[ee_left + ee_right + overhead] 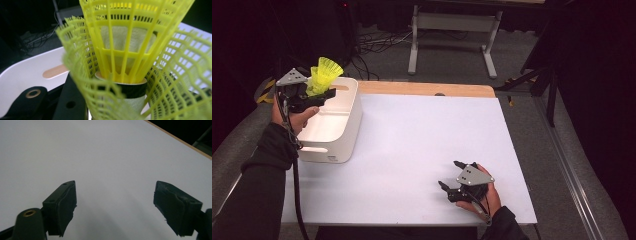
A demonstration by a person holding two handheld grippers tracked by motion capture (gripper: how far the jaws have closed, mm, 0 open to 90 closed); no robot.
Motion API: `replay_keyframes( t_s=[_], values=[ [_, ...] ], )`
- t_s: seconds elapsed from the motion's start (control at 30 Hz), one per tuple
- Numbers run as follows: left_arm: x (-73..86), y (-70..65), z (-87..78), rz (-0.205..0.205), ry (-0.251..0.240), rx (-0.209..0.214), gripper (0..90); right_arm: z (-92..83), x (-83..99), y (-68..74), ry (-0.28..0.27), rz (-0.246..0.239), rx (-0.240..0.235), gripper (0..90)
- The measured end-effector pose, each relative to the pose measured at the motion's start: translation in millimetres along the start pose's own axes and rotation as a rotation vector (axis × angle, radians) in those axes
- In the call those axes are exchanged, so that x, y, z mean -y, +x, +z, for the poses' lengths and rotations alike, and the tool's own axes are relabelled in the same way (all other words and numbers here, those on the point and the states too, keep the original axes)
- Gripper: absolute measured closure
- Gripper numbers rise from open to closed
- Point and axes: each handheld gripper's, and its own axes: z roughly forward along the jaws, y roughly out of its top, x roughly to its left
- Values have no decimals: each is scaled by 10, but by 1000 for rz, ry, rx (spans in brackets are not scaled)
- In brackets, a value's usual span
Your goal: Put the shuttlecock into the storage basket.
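**Q:** ok so where are the shuttlecocks and which way do they point?

**A:** They're yellow plastic ones, a few nested into each other as far as I can tell, held up in the air over the far left corner of the white bin. The bin sits at the left side of the tabletop. In the high view the flared skirts point up and a bit to the right, the base end goes down toward the left gripper, so the long axis is tilted but mostly upright. In the left gripper view the skirts open away from the camera, with a black band and a pale base near the bottom.

**Q:** and the hands?

**A:** Left hand is raised beside the bin's left wall, dark sleeve coming in from the bottom left, gripper aimed right across the bin. Its fingers are clenched on the shuttlecocks near the base.

Right hand rests low on the near right part of the tabletop, well apart from the bin, with the right gripper aimed left and slightly away. Its fingers are spread wide with nothing between them, just bare white tabletop in the right gripper view.
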Motion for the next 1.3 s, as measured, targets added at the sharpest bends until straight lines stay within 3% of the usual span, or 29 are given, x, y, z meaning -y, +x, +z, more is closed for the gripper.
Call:
replay_keyframes(
  t_s=[0.37, 0.47, 0.73, 1.0, 1.17, 1.3],
  values=[
    [9, 78, 229, 6, 142, -44, 644, -23, -19, 23, -17, -9, -1, 199],
    [7, 96, 265, -15, 157, -61, 647, -51, -33, 22, -39, -1, 0, 203],
    [46, 171, 425, -35, 269, -88, 648, -40, -31, 9, -39, 6, -9, 203],
    [79, 209, 488, -55, 344, -75, 650, -13, -39, 28, -31, -1, -25, 203],
    [99, 205, 536, -48, 386, -84, 649, -11, -54, 32, -30, -2, -35, 202],
    [97, 163, 612, -19, 443, -96, 646, -21, -74, 50, -29, -6, -43, 202]
  ],
)
